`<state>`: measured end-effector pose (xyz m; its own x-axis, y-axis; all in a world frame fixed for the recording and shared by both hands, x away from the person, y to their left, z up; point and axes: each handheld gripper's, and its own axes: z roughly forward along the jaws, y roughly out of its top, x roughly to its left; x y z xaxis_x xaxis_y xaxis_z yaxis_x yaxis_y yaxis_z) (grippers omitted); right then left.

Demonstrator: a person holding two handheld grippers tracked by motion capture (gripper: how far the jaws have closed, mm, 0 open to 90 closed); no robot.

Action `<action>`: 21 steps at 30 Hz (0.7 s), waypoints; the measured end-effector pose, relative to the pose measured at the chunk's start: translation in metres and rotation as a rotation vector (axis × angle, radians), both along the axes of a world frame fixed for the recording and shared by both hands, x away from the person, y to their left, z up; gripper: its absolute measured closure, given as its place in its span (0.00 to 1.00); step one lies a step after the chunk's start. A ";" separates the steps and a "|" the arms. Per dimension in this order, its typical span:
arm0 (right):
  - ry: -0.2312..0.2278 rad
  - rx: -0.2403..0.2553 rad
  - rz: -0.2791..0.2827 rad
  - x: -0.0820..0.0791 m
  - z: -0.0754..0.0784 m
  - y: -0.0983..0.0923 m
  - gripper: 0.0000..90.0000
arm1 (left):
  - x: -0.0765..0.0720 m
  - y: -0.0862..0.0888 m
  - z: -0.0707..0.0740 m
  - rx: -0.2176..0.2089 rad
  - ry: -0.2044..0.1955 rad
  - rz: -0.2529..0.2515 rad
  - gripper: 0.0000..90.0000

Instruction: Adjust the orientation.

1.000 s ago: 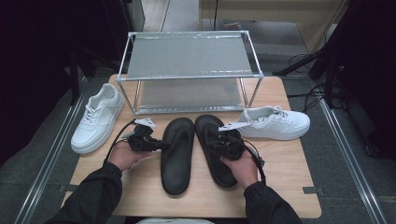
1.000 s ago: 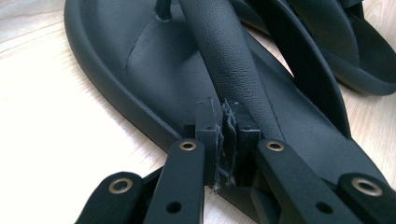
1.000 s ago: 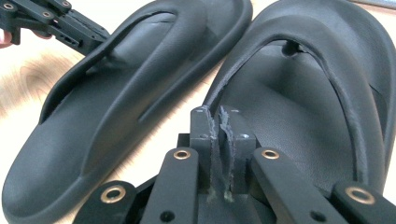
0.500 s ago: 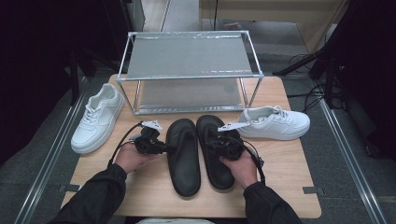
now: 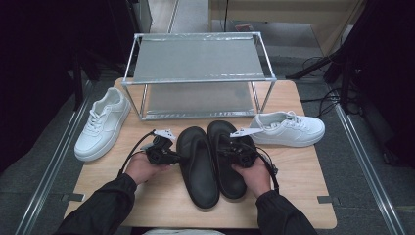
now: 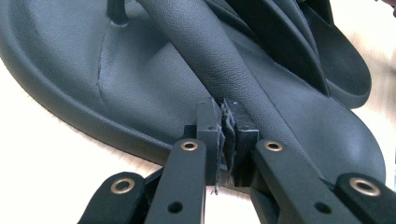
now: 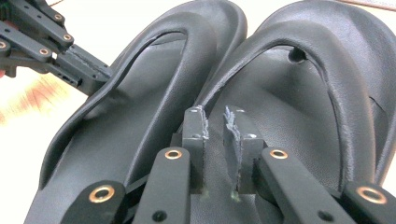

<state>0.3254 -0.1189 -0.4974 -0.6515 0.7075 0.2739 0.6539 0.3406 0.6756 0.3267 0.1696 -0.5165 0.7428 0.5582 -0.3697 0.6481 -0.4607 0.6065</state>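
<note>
While no writing is legible, left gripper point(image 6: 227, 140) pinches the left sandal's point(image 5: 197, 164) strap; right gripper point(image 7: 215, 140), jaws just opening, rests slightly parted on the right sandal point(image 7: 299, 107).

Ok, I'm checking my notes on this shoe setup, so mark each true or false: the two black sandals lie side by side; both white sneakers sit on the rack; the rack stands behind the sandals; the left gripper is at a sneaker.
1. The left sandal and the right sandal lie side by side on the table. True.
2. Both white sneakers sit on the rack. False: the left sneaker and the right sneaker lie on the table, one at each side.
3. The metal rack stands behind the sandals. True.
4. The left gripper is at a sneaker. False: it is at the left sandal's strap.
</note>
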 end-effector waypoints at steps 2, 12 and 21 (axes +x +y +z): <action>0.001 0.003 -0.003 0.000 0.000 0.000 0.89 | -0.001 -0.001 0.000 -0.005 0.002 -0.004 0.95; -0.025 0.021 -0.027 0.000 0.006 -0.008 0.84 | 0.005 0.012 0.007 0.000 -0.007 0.028 0.78; -0.034 0.060 -0.020 -0.008 0.014 -0.009 0.76 | 0.000 0.020 0.022 -0.031 -0.036 0.038 0.57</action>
